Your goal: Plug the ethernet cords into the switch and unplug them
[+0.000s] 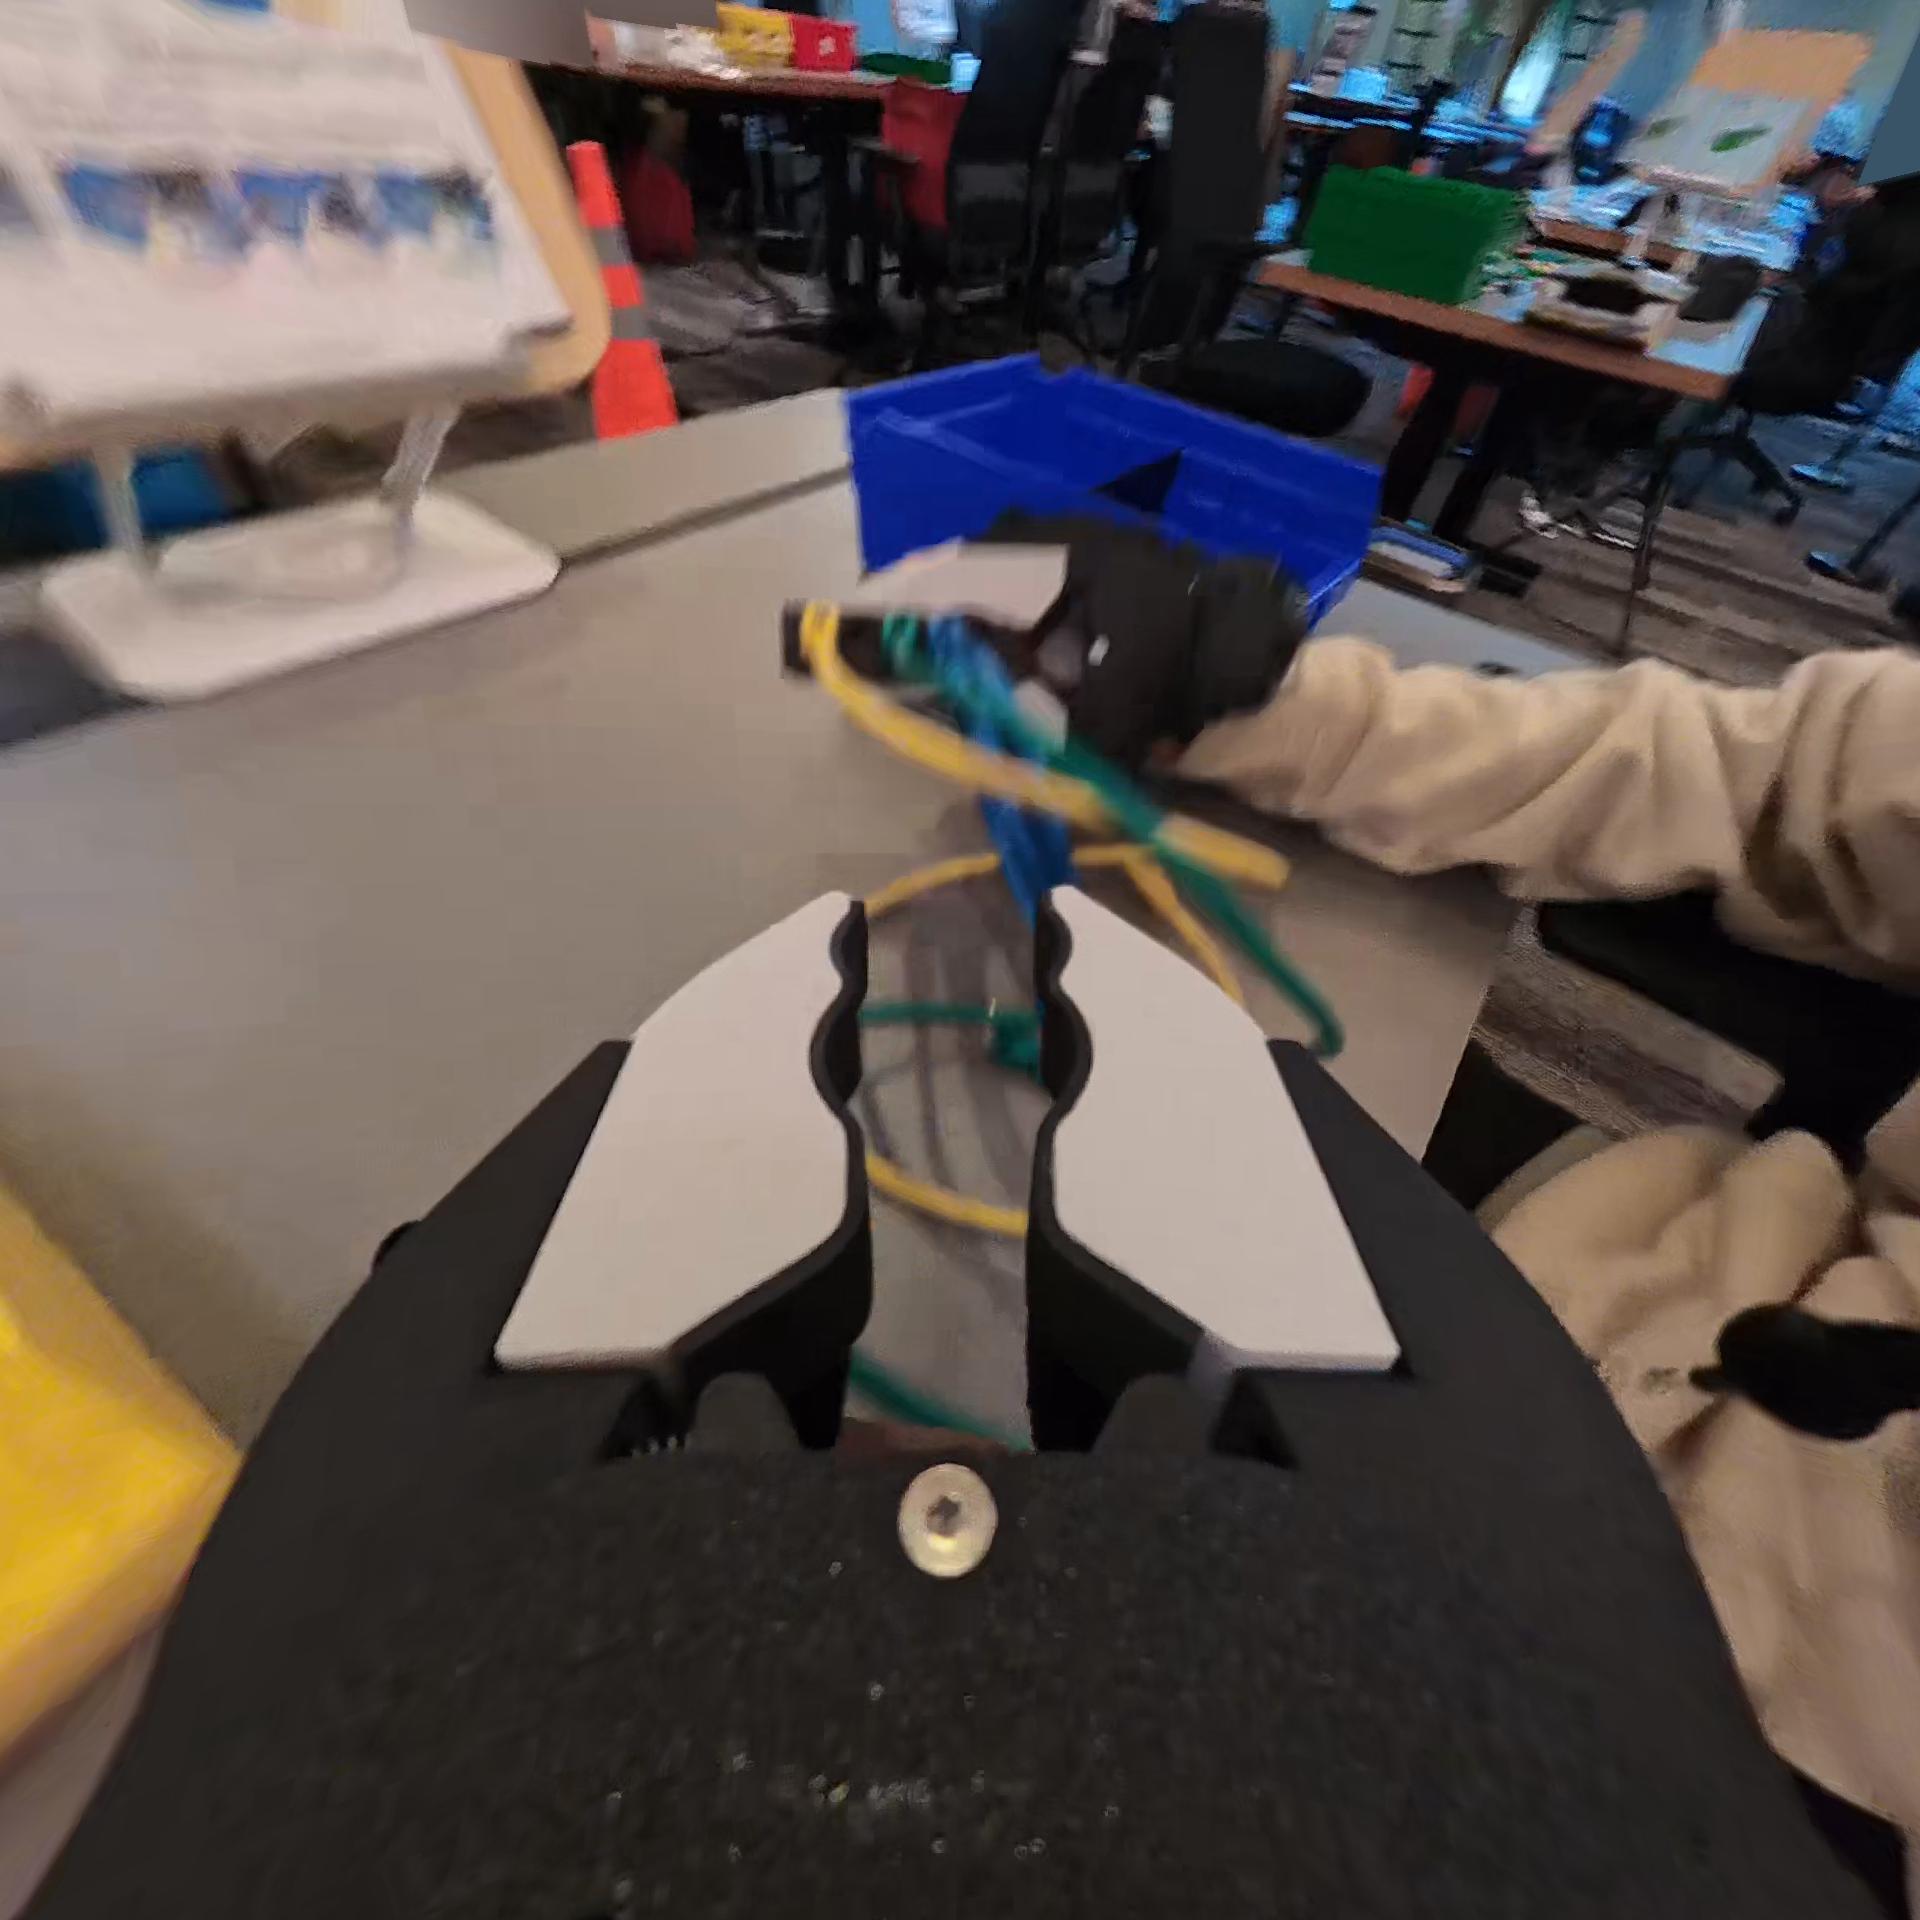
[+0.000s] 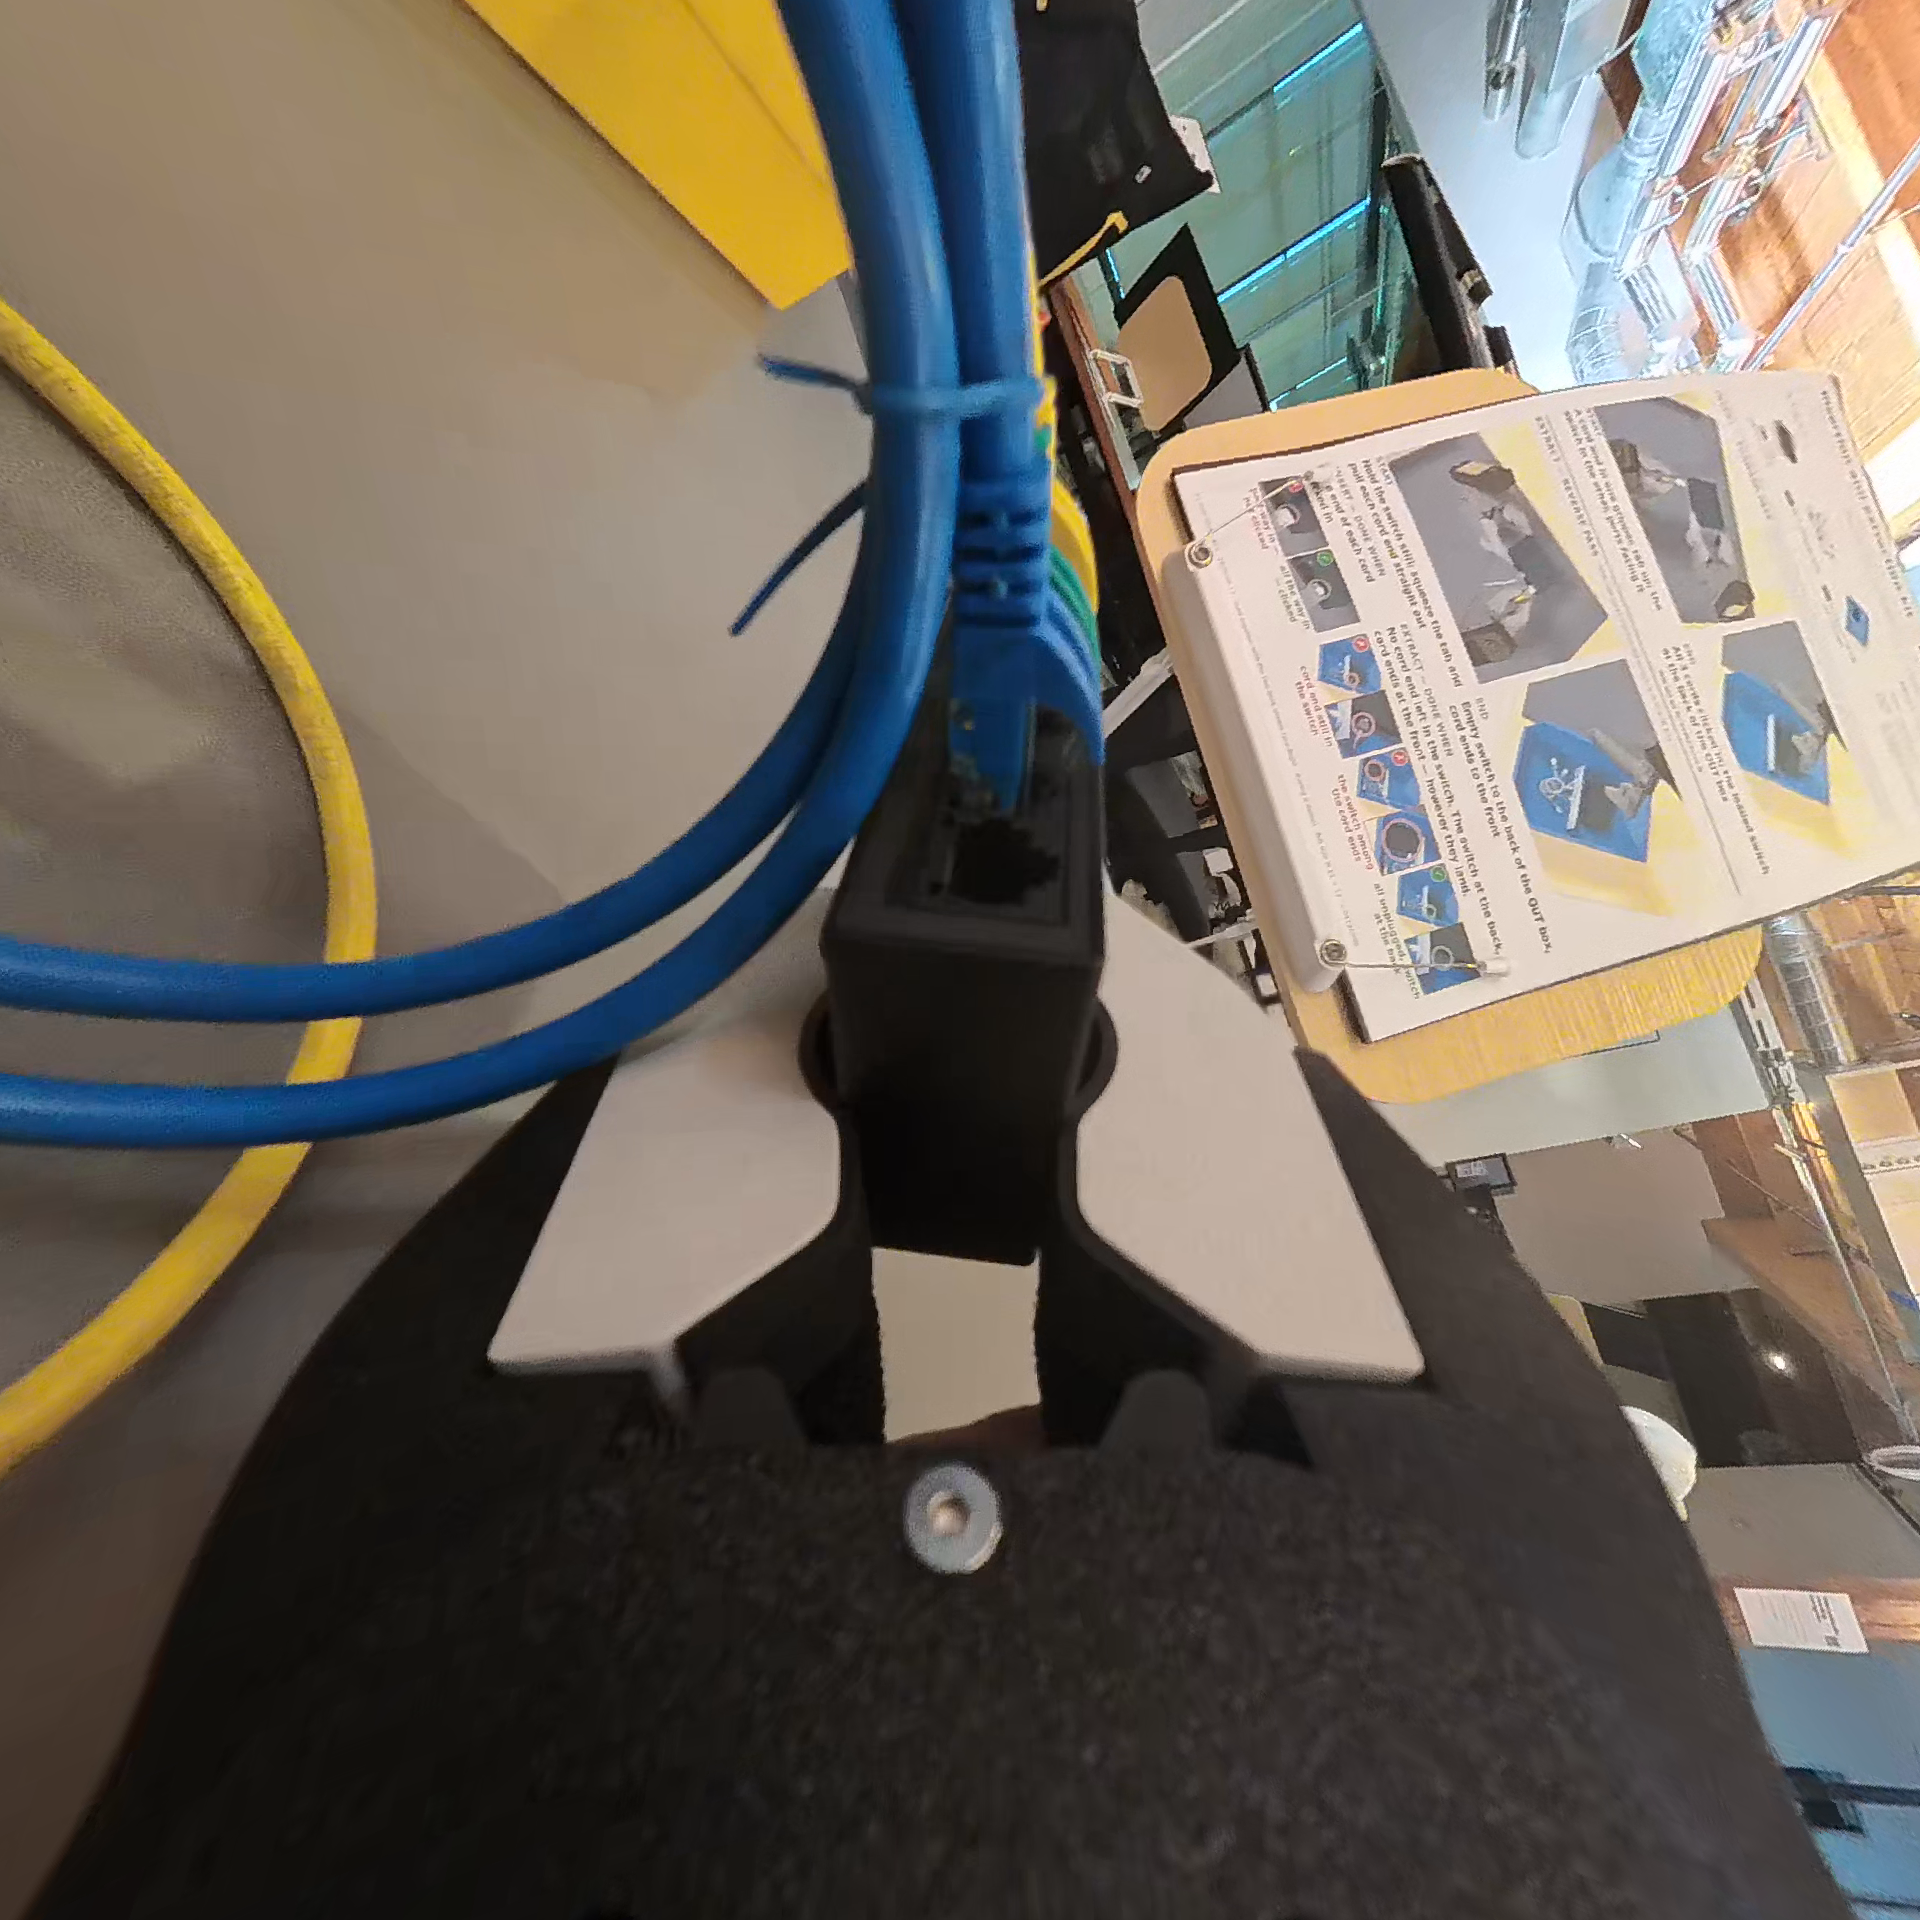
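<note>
My right gripper (image 2: 966, 1029) is shut on the black switch (image 2: 966, 935) and holds it above the grey table. A blue cord (image 2: 997, 644) is plugged into the switch, with a green plug (image 2: 1072, 613) beside it. A yellow cord (image 2: 312, 727) loops at the left. In the left wrist view the right gripper (image 1: 966, 587) holds the switch (image 1: 798, 639) up, and the yellow (image 1: 935, 743), green (image 1: 1101, 790) and blue (image 1: 987, 707) cords hang from it to the table. My left gripper (image 1: 951, 914) is open and empty, just short of the hanging cords.
A blue bin (image 1: 1091, 457) stands behind the switch. A yellow bin (image 1: 83, 1455) is at my near left and also shows in the right wrist view (image 2: 707, 135). An instruction sheet on a white stand (image 1: 260, 582) is at the far left. A person's cream sleeve (image 1: 1558, 769) reaches in from the right.
</note>
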Tool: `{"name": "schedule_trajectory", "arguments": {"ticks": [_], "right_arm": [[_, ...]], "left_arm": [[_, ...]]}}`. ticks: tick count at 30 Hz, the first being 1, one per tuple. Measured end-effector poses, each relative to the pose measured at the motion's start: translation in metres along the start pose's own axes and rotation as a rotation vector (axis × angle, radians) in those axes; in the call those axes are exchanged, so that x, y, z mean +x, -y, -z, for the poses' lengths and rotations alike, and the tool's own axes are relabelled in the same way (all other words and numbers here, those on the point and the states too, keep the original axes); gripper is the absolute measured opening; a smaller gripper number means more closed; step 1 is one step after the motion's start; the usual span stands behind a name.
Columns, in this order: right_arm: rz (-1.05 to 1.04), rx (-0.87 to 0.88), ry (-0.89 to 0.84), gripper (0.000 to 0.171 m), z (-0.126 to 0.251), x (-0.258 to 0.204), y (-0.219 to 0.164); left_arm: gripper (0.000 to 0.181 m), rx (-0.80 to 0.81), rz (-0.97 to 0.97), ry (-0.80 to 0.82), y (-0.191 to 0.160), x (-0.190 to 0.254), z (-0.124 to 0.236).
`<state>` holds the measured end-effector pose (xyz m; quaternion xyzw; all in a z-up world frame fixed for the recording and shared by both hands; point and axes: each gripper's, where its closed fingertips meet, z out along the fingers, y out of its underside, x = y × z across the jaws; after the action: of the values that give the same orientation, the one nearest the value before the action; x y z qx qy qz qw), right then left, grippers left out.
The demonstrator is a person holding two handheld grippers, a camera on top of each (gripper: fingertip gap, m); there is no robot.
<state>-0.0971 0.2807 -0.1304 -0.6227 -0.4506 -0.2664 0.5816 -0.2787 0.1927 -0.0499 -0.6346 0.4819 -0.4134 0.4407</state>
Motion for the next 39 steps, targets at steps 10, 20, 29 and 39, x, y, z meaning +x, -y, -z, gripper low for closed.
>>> {"name": "schedule_trajectory", "arguments": {"ticks": [10, 20, 29, 39], "right_arm": [[0.047, -0.078, -0.018, 0.038, -0.005, 0.039, 0.020], [0.375, -0.233, -0.405, 0.037, 0.075, 0.320, 0.075], [0.622, -0.510, -0.599, 0.038, 0.174, 0.505, 0.073], [0.702, -0.832, -0.634, 0.038, 0.235, 0.554, -0.058]], "left_arm": [[0.022, -0.090, -0.054, 0.219, -0.086, -0.013, 0.028], [0.022, -0.108, -0.045, 0.213, -0.091, -0.010, 0.031], [0.022, -0.088, -0.022, 0.202, -0.088, -0.008, 0.035], [0.023, -0.109, -0.030, 0.204, -0.091, -0.009, 0.029]]}}
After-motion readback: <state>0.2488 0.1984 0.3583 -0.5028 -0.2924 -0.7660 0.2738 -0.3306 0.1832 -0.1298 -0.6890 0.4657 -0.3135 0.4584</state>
